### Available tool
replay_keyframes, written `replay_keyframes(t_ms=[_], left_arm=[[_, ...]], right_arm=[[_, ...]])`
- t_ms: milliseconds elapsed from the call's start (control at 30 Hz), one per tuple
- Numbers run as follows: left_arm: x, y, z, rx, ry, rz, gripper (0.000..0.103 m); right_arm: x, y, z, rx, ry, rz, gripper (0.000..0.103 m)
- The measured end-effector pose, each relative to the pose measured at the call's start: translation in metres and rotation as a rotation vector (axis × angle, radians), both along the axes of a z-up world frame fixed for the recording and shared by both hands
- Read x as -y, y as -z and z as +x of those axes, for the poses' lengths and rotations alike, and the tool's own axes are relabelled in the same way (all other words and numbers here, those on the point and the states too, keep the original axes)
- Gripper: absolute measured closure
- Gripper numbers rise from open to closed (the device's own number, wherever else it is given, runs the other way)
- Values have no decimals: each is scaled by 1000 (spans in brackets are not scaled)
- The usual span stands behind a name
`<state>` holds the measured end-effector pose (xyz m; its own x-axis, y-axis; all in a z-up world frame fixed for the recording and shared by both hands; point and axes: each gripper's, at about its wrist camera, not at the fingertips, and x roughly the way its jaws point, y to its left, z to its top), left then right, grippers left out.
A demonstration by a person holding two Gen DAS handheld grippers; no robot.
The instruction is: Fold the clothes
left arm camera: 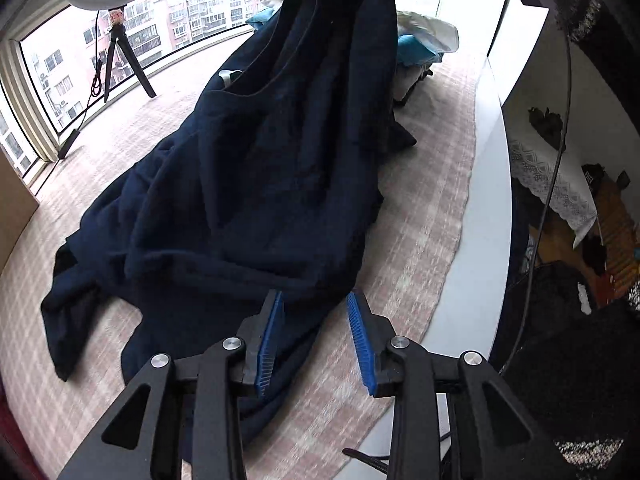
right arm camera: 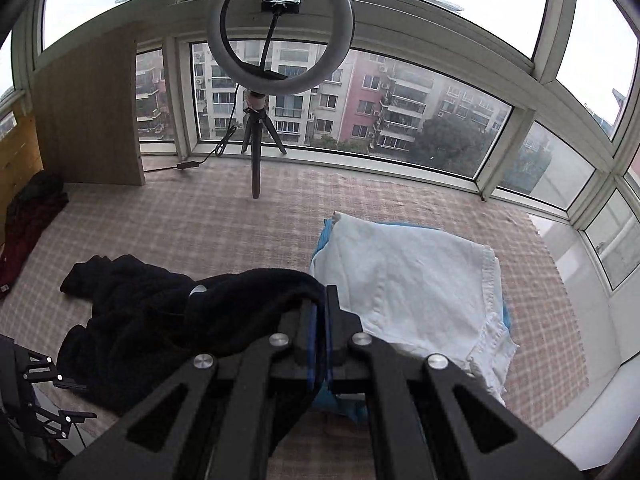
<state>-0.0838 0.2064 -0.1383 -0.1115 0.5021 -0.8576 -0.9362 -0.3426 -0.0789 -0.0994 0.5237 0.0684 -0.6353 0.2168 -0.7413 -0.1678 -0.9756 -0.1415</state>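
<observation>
Draping down from its top end, a navy garment runs from high in the left wrist view onto the checked mat, where most of it lies crumpled, one sleeve trailing toward the mat's left edge. The left gripper hangs over the garment's near end with its blue pads apart at a moderate gap; cloth lies below and between the fingers, but the pads do not press on it.

The right gripper is closed tight, its pads pinching a fold of the garment, which bunches up over the fingertips and falls away to the left onto the mat. Part of the left gripper's black frame shows at the lower left edge of this view.

Just right of the right gripper sits a stack of folded clothes: a white piece on top, a blue one showing beneath it. The stack lies near the mat's right edge, close beside the garment.

At the mat's far edge, by the window, stands a ring light on a small tripod. A dark red cloth lies at the far left edge, beside a wooden board.
</observation>
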Motion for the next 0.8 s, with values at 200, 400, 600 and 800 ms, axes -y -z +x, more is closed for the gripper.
replay_keyframes(t_ms=[200,400,600,800], left_arm=[[-32,30,-7,-17,-21,-76,82],[9,-10,-55,54,-259,57,98],[119,-192,-90,-260,-485,229,98],[199,-365,-60,-615,-595,347,98]], right_arm=[[-2,8,3,2,-22,-23,100],[-17,7,11,-21,-31,-72,100],[-12,-26,20,-136,-63,-182,100],[45,-124,26,-360,-156,-211,100]])
